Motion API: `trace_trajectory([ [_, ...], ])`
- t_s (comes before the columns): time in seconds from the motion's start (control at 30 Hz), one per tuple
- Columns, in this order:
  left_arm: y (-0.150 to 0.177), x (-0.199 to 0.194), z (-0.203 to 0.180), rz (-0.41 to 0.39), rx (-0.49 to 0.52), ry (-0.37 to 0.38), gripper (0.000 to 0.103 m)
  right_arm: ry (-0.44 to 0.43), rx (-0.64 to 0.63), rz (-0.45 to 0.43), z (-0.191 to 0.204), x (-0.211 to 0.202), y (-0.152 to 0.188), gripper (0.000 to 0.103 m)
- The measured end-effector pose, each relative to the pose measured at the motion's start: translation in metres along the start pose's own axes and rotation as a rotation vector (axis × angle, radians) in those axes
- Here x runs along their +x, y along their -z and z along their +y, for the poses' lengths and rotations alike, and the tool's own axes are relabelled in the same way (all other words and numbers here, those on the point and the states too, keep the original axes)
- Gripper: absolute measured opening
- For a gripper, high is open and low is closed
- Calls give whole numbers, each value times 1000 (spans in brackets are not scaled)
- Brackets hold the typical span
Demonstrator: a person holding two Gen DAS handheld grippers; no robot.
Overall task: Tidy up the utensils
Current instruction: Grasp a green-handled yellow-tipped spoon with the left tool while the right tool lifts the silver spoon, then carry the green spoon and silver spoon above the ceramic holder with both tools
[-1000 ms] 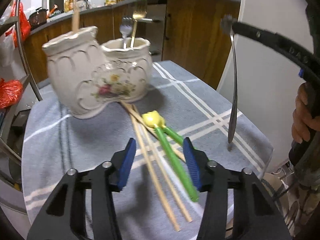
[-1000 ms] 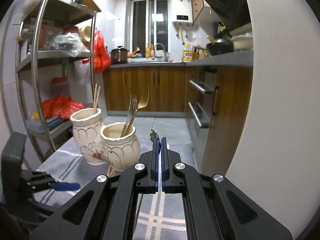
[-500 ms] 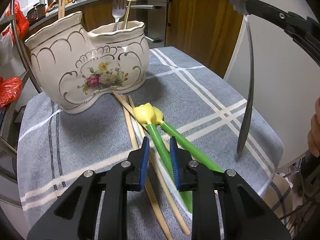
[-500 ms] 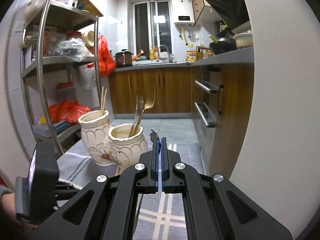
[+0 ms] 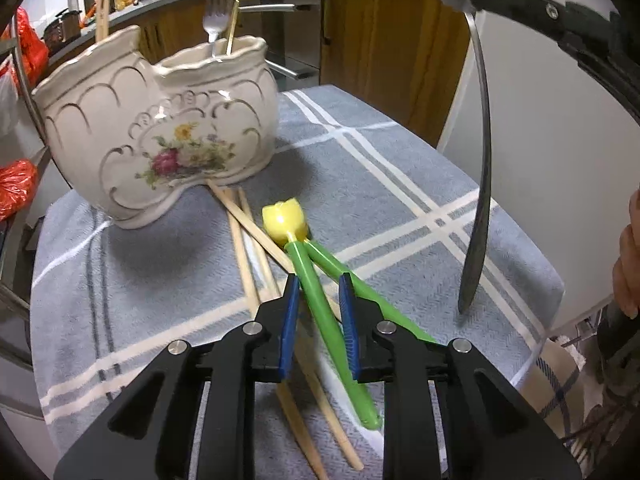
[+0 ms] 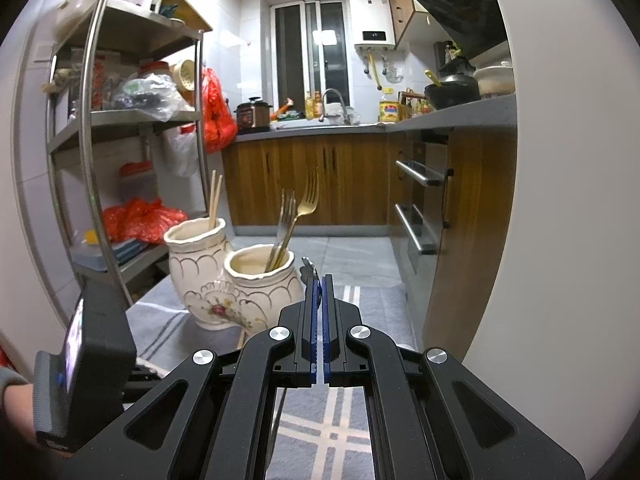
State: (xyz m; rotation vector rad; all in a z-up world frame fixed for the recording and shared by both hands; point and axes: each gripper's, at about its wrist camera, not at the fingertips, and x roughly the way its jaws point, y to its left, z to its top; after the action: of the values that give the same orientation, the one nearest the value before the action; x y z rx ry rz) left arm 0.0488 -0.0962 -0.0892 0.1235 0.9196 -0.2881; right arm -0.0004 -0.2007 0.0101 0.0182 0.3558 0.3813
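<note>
left jaws straddle the green utensil [image 5: 316,300] on the cloth [image 5: 400,168].

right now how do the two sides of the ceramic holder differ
The left pot of the ceramic holder stands taller with a narrower mouth; the right pot is shorter and wider. The left pot holds wooden chopsticks; the right pot holds a silver fork and a gold fork. Both are cream with scalloped trim and joined as one piece.
</note>
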Motion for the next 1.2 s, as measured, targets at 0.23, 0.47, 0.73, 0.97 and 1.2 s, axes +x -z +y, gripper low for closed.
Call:
trace_trajectory([
  [0.23, 0, -2, 8, -14, -19, 21, 12, 2, -2, -4, 0, 0, 0, 3],
  [0.47, 7, -16, 26, -42, -46, 65, 9, 16, -5, -19, 2, -2, -3, 3],
  [0.73, 11, -56, 56, -230, -60, 82, 9, 23, -20, -55, 17, -1, -15, 3],
  [0.97, 3, -87, 90, -385, -88, 49, 9, 25, -45, -116, 34, 12, -42, 3],
  [1.2, -26, -120, 115, -543, -81, 34, 9, 26, -59, -166, 45, 29, -72, 3],
])
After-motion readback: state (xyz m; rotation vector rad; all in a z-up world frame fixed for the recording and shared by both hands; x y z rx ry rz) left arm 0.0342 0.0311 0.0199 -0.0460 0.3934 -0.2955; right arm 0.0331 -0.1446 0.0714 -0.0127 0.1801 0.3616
